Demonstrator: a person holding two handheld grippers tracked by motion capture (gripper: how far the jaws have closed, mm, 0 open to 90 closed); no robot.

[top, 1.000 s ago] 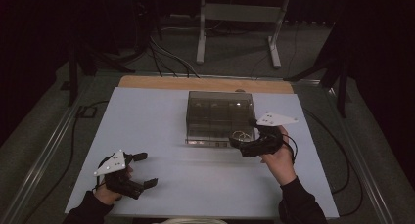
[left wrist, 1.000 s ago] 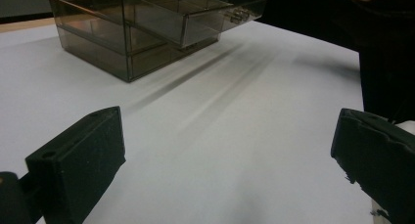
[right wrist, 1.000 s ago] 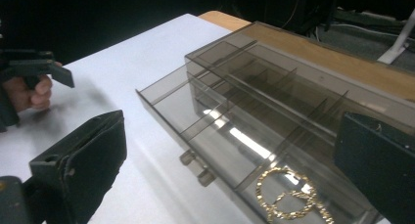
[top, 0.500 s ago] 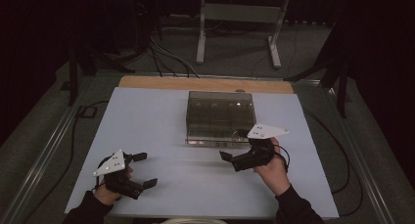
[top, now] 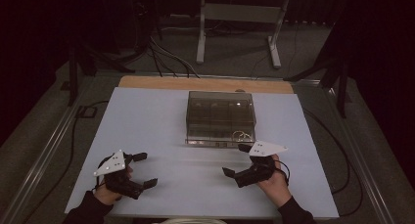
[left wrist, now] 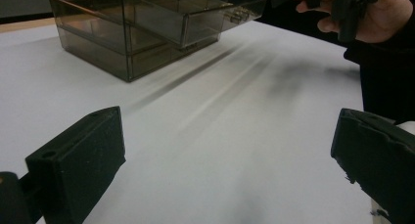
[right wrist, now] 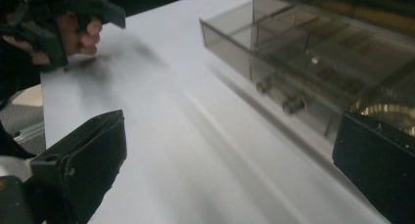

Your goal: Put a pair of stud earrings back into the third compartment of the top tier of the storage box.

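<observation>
1. Drawer box [top: 220, 117], clear smoky plastic: sits mid-tabletop [top: 151, 116] toward the far edge, long axis left to right, drawer fronts facing the person; bottom drawer [right wrist: 244, 43] pulled out slightly.
2. Right gripper [top: 242, 163]: jaws wide apart, holding nothing; just in front of the box's right front corner, not touching it.
3. Left gripper [top: 145, 170]: jaws wide apart, holding nothing; near tabletop's front left, well apart from the box.

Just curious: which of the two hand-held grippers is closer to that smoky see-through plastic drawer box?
The right hand-held gripper, just in front of the smoky transparent plastic drawer box; the left hand-held gripper sits farther away.
</observation>
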